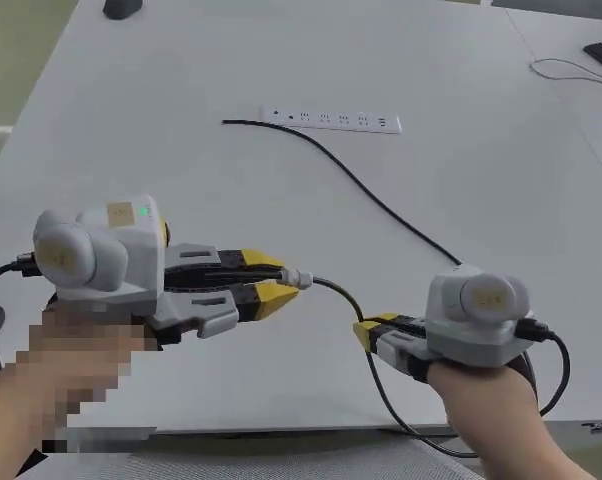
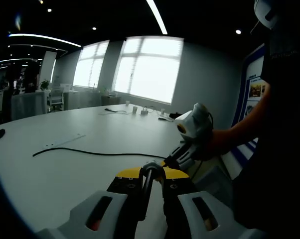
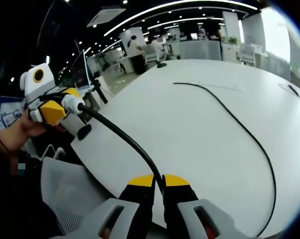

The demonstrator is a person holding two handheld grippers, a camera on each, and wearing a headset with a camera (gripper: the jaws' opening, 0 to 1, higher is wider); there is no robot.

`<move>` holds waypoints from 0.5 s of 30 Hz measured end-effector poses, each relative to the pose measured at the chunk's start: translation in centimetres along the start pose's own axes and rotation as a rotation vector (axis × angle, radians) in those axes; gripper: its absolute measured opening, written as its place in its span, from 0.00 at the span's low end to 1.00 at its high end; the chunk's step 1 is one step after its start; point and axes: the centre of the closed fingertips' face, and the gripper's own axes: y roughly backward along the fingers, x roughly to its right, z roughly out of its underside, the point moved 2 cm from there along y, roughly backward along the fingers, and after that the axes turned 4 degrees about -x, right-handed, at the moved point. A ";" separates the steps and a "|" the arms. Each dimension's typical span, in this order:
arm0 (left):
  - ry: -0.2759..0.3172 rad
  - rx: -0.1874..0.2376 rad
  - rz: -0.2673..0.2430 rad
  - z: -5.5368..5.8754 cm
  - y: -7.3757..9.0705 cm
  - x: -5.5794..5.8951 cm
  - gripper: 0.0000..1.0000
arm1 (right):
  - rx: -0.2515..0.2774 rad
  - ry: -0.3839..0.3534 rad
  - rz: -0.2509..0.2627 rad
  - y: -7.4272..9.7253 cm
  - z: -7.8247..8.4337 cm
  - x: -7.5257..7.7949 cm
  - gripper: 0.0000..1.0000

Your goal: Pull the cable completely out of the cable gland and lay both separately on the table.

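The left gripper [image 1: 273, 281] has its yellow-tipped jaws pressed together on the cable gland [image 1: 293, 277]. The gland's pale body pokes out just past the tips. In the left gripper view the gland [image 2: 152, 168] sits pinched between that gripper's two tips.

The black cable [image 1: 333, 290] comes out of the gland's far end and is not pulled free of it. It arcs across a short gap to the right gripper [image 1: 365, 331], whose jaws are clamped on the cable itself. In the right gripper view the cable [image 3: 121, 138] rises from between the right gripper's [image 3: 158, 181] own tips and curves up to the gland [image 3: 70, 103], which is held in the other gripper. Each gripper is carried by a hand [image 1: 486, 400], and both grippers are held over the near edge of the white table [image 1: 181, 160].

Behind the right gripper the cable drops down past the table edge. Ahead of both grippers, a long run of the same cable lies flat on the table, well apart from the jaws. It ends just beside a white power strip [image 1: 331, 120] at the far side.
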 end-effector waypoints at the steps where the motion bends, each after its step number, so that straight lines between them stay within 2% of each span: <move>1: 0.004 0.002 0.002 0.0 0.0 0.0 0.15 | 0.001 0.009 -0.005 0.0 0.0 -0.1 0.01; 8: 0.008 0.009 -0.007 -0.4 0.3 -0.1 0.15 | 0.014 0.105 0.011 0.7 -0.4 -0.2 0.01; 10: 0.011 0.009 -0.010 -0.4 0.4 -0.2 0.15 | 0.007 0.167 0.015 0.8 -0.6 -0.4 0.01; 12: 0.005 0.002 -0.014 -0.3 0.4 -0.3 0.15 | 0.036 0.214 0.007 1.0 -1.3 -0.9 0.06; 15: 0.008 0.001 -0.014 -0.3 0.5 -0.3 0.15 | 0.052 0.275 -0.006 1.5 -2.2 -1.8 0.14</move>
